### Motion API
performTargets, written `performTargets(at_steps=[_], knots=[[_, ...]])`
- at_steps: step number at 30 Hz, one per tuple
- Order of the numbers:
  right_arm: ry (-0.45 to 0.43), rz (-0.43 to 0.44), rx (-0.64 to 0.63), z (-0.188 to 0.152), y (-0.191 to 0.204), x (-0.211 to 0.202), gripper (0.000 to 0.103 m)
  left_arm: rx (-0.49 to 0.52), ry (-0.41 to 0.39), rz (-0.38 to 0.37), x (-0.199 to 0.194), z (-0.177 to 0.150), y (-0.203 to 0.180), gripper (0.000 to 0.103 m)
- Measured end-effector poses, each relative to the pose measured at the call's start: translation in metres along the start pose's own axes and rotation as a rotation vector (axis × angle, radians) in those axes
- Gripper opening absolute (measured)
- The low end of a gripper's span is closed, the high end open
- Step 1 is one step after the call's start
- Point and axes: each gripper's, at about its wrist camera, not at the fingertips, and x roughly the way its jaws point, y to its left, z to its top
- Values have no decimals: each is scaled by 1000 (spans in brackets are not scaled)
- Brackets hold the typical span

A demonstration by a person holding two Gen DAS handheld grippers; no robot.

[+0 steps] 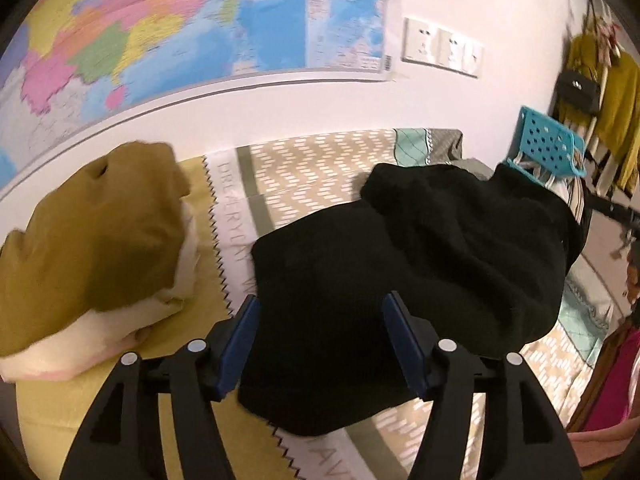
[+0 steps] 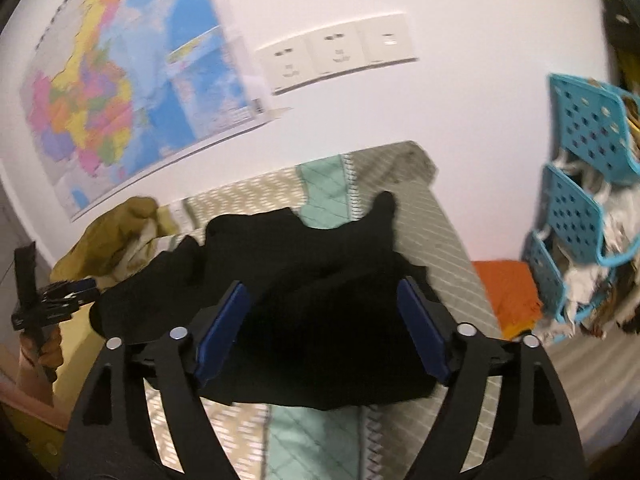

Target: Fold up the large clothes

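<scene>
Black garment [image 1: 400,264] lies bunched on the bed just ahead of you; both your left gripper [image 1: 320,344] and right gripper [image 2: 324,328] hang over it, fingers apart, gripping nothing.

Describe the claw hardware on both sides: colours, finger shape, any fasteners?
Both match. The left claw and right claw have black, open-framed linkage arms with round silver pivot pins and flat, rectangular blue pads. No cables or markings are visible, and no sleeves show in either wrist view.

Black garment [image 1: 400,264], beige chevron bedspread [image 1: 320,160], mustard-and-cream plush [image 1: 92,248], turquoise perforated basket [image 2: 588,128], multicoloured map [image 1: 160,28]
</scene>
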Motion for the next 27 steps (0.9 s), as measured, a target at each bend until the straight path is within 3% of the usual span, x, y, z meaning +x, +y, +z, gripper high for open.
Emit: performTargets(at_steps=[3, 11, 17, 19, 21, 23, 27], knots=[[40, 30, -50, 1, 22, 18, 78, 15, 9, -29, 8, 3, -9, 64], [168, 93, -130, -4, 60, 80, 78, 46, 23, -16, 24, 8, -18, 68], [226, 40, -194, -3, 74, 119, 80, 60, 69, -37, 47, 12, -20, 83], [231, 12, -219, -2, 76, 127, 72, 59, 105, -61, 61, 16, -20, 84], [253, -25, -259, -3, 80, 137, 51, 58, 131, -66, 72, 18, -21, 84], [264, -35, -273, -4, 79, 144, 41, 52, 157, -86, 83, 22, -20, 78], [214, 4, -236, 5, 76, 137, 9, 63, 177, -85, 96, 29, -25, 38]])
